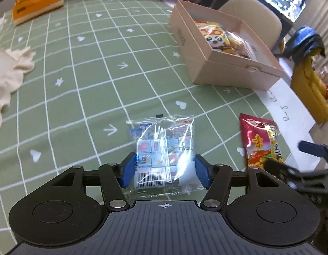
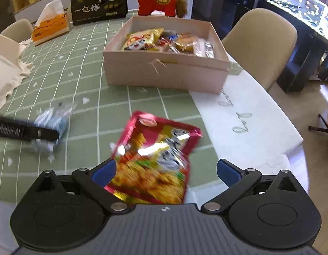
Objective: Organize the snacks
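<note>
Left gripper [image 1: 165, 171]: blue fingers flank clear candy packet [image 1: 161, 148], lower centre; contact unclear. Right gripper [image 2: 166, 173]: fingers spread around red snack bag [image 2: 155, 159]. Pink box [image 2: 164, 72] upper centre, holds snacks.

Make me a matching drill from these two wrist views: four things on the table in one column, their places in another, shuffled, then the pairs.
Things:
1. clear packet of small blue cubes
2. red snack bag
3. panda snack pack
4. orange tissue box

Places:
A. inside the pink box
B. between the fingers of the left gripper
C. far left of the table, beside the black tin
D. between the open fingers of the right gripper

Pairs: 1-B, 2-D, 3-A, 4-C
</note>
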The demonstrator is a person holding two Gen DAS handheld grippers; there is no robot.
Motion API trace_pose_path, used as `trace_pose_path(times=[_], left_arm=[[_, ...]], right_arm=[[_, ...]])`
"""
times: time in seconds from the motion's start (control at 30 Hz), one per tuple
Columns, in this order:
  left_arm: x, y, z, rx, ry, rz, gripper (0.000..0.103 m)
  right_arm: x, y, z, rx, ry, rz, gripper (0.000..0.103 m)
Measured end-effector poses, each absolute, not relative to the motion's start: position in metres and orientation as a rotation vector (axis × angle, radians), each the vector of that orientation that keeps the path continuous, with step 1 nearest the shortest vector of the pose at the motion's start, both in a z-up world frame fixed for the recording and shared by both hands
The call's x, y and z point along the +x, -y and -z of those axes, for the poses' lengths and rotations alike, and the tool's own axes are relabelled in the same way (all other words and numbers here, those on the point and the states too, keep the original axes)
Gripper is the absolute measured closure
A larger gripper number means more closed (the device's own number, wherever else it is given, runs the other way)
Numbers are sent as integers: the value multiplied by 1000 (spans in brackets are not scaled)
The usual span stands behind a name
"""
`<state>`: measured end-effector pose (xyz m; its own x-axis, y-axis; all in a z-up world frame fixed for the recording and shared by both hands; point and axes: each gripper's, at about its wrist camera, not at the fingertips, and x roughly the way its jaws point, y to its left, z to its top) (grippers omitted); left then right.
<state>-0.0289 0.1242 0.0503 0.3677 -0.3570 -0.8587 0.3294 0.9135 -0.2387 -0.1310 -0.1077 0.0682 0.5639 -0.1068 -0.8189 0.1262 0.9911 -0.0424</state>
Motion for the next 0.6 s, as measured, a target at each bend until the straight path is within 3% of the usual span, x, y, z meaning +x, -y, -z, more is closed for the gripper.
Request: trace_pose_path(times=[0.13,0.33,0.6], left_arm=[[-30,-125,-49,-44,-1100,449,38],[-32,-129,-47,-73,-1088,473,38],[-31,-137,-47,-114,-1088,492,38]], right_arm=[[-114,93,-59,-1,-996,133,6],[-109,69,-48,-140,-996,166,5],[-102,116,-39,150,-1013,200,0]])
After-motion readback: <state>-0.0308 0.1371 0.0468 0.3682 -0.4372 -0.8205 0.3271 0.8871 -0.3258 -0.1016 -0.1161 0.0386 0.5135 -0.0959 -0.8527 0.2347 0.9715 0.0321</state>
